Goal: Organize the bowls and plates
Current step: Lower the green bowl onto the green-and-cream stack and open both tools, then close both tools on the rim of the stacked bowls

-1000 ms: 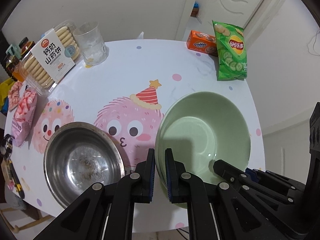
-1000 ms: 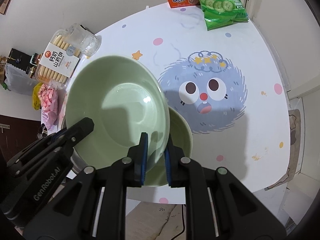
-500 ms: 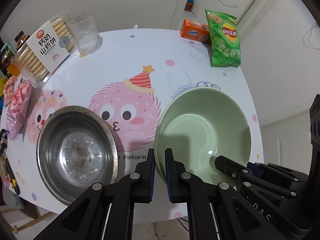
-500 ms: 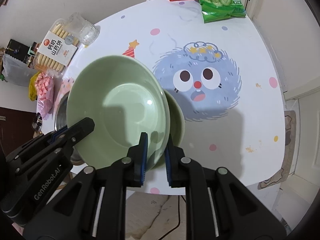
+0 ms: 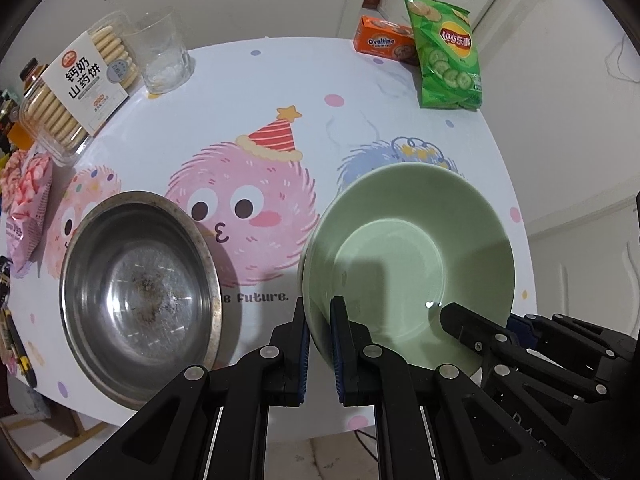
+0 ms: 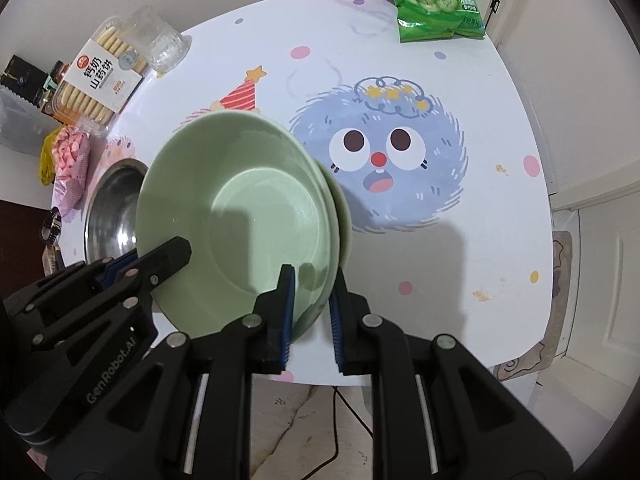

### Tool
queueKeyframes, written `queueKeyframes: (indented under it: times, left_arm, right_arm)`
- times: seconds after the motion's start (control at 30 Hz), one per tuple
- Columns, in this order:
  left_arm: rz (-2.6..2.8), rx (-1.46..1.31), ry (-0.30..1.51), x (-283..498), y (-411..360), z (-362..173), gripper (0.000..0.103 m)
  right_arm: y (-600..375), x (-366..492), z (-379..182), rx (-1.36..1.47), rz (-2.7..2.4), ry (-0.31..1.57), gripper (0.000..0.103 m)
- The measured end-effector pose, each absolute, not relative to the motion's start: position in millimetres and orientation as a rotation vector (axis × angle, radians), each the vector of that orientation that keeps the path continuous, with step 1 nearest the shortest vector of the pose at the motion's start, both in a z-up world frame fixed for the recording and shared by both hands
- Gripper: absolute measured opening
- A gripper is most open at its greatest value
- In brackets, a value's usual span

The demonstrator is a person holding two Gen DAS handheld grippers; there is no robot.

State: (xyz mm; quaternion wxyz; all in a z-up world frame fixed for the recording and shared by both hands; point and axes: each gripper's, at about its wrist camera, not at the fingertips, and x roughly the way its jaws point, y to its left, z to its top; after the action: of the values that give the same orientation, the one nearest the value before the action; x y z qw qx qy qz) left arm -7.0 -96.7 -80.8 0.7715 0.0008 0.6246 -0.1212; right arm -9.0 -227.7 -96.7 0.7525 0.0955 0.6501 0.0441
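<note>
A pale green bowl [image 5: 408, 256] is held over the table by both grippers. My left gripper [image 5: 319, 344] is shut on its near-left rim. My right gripper [image 6: 311, 316] is shut on its near-right rim [image 6: 316, 300]. In the right wrist view the green bowl [image 6: 240, 216] sits in or just above a second green bowl, whose rim [image 6: 343, 216] shows at its right side. A steel bowl [image 5: 138, 292] with dirty residue stands on the table to the left; it also shows in the right wrist view [image 6: 114, 216].
A round table [image 5: 248, 92] with a cartoon cloth carries a glass [image 5: 164, 54], a biscuit box [image 5: 76, 88], a pink snack bag [image 5: 26, 200], an Ovaltine box [image 5: 384, 40] and a green chip bag [image 5: 448, 64] along its far and left edges.
The green bowl, held by both grippers, has shifted right over the second green bowl and closer to it. More of the tablecloth between the steel bowl and green bowl shows.
</note>
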Motion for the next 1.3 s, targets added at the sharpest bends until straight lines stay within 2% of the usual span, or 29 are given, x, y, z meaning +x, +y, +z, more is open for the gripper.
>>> queueKeyframes:
  times: [0.4, 0.53, 0.73, 0.8, 0.9, 0.97, 1.03, 1.1, 1.13, 1.2, 1.23, 1.3]
  left_arm:
    - [-0.262, 0.037, 1.345, -7, -100, -80, 0.009]
    - [-0.255, 0.039, 1.353, -6, -98, -82, 0.013]
    - [-0.255, 0.031, 1.358, -5, -96, -83, 0.014]
    - [-0.251, 0.017, 1.365, -5, -92, -84, 0.022]
    - [-0.232, -0.001, 1.363, -4, -83, -85, 0.041]
    - [-0.224, -0.026, 1.368, -3, -76, -85, 0.058]
    - [-0.228, -0.068, 1.374, -2, -70, -86, 0.063]
    - [-0.229, -0.113, 1.388, 0, -67, -88, 0.075]
    - [-0.234, -0.148, 1.397, 1, -64, -89, 0.084]
    - [-0.242, -0.215, 1.417, 3, -60, -93, 0.087]
    - [-0.251, -0.256, 1.432, 5, -59, -96, 0.089]
    - [-0.265, -0.3, 1.469, 7, -59, -104, 0.101]
  right_arm:
    - [-223, -9, -98, 0.154, 0.087, 1.432, 0.019]
    - [-221, -9, -97, 0.147, 0.094, 1.432, 0.024]
    - [-218, -10, -95, 0.143, 0.102, 1.432, 0.025]
    - [-220, -11, -94, 0.152, 0.105, 1.428, 0.025]
    - [-225, -15, -91, 0.181, 0.109, 1.416, 0.027]
    - [-231, -18, -88, 0.219, 0.109, 1.403, 0.039]
    - [-240, -21, -84, 0.259, 0.111, 1.387, 0.047]
    - [-250, -22, -81, 0.319, 0.113, 1.369, 0.06]
    - [-257, -21, -80, 0.362, 0.113, 1.36, 0.072]
    - [-270, -19, -79, 0.453, 0.123, 1.337, 0.088]
    - [-276, -16, -79, 0.493, 0.125, 1.33, 0.091]
    - [-284, -10, -83, 0.553, 0.142, 1.334, 0.095]
